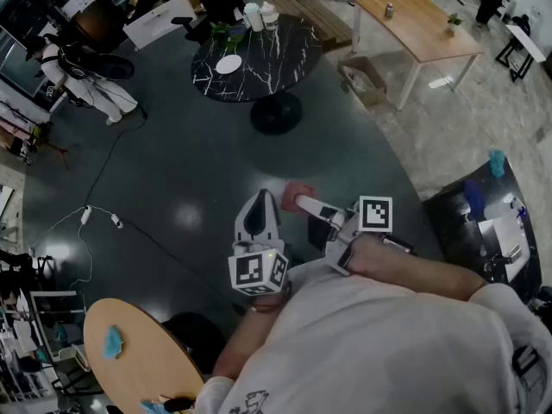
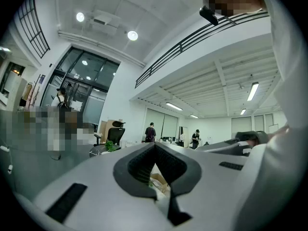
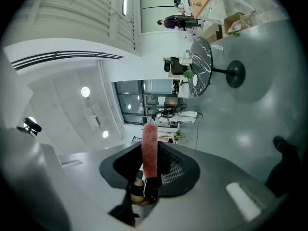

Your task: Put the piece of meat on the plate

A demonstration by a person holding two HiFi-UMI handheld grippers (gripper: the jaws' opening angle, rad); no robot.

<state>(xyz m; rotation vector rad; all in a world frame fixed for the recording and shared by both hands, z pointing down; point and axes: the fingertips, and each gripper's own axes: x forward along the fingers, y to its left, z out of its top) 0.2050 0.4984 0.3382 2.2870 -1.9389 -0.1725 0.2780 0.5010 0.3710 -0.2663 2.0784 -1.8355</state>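
The piece of meat (image 1: 296, 191) is a flat pink slab, clamped on edge between the jaws of my right gripper (image 1: 305, 203). In the right gripper view the meat (image 3: 149, 148) sticks out past the black pads (image 3: 168, 170). My left gripper (image 1: 258, 200) hangs beside it on the left, shut with nothing in it; in its own view the left gripper (image 2: 156, 174) leaves only a thin slit between the pads. The white plate (image 1: 228, 64) lies on a round black marble table (image 1: 272, 72) some way ahead. The right gripper view shows the plate (image 3: 194, 80) small and far off.
Dark glossy floor lies between me and the marble table. A wooden table (image 1: 418, 24) and a cardboard box (image 1: 366, 76) stand to the far right. A dark table (image 1: 483, 210) with blue items is at my right, a round wooden table (image 1: 138, 352) at my lower left. Cables (image 1: 99, 218) trail on the floor.
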